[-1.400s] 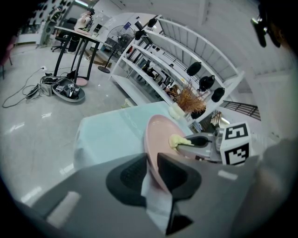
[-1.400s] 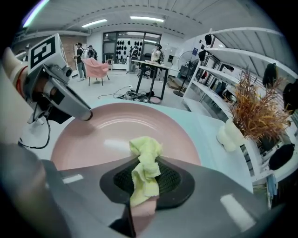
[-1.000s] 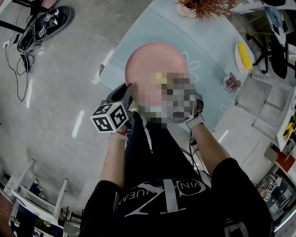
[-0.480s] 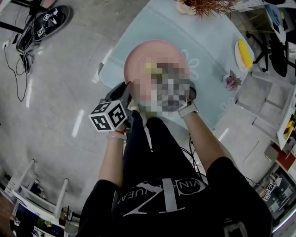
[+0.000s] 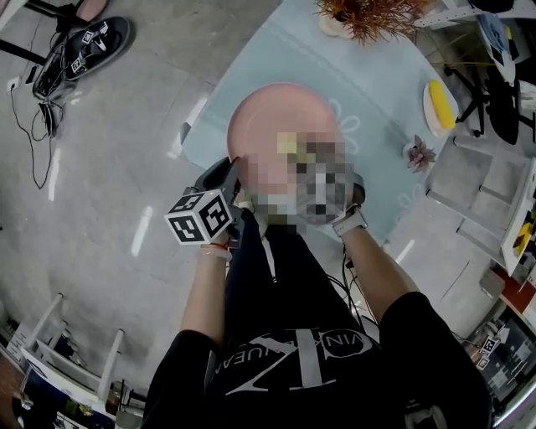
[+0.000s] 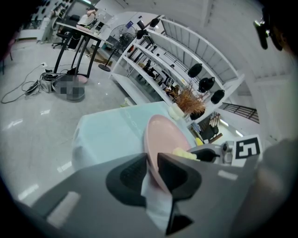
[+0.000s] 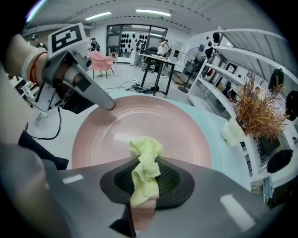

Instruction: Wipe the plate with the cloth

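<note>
A round pink plate (image 5: pixel 272 117) is held above a pale blue table (image 5: pixel 352 75). My left gripper (image 6: pixel 150 173) is shut on the plate's (image 6: pixel 163 135) near rim, which runs between its two jaws; it shows as a grey arm (image 7: pixel 74 81) in the right gripper view. My right gripper (image 7: pixel 145 179) is shut on a bunched yellow cloth (image 7: pixel 145 160), whose tip lies against the plate's (image 7: pixel 139 123) face. In the head view the cloth (image 5: pixel 287 142) peeks out beside a mosaic patch that hides the right gripper.
A dried plant (image 5: pixel 368 12) stands at the table's far end. A yellow item on a white dish (image 5: pixel 441 102) and a small purple flower (image 5: pixel 419 152) sit at the right. Shelving (image 6: pixel 163 60) lines the wall; cables (image 5: pixel 42 100) trail on the floor at the left.
The cloth end of my right gripper slid back toward me across the plate after reaching further out half a second ago. My left gripper keeps its hold on the rim.
</note>
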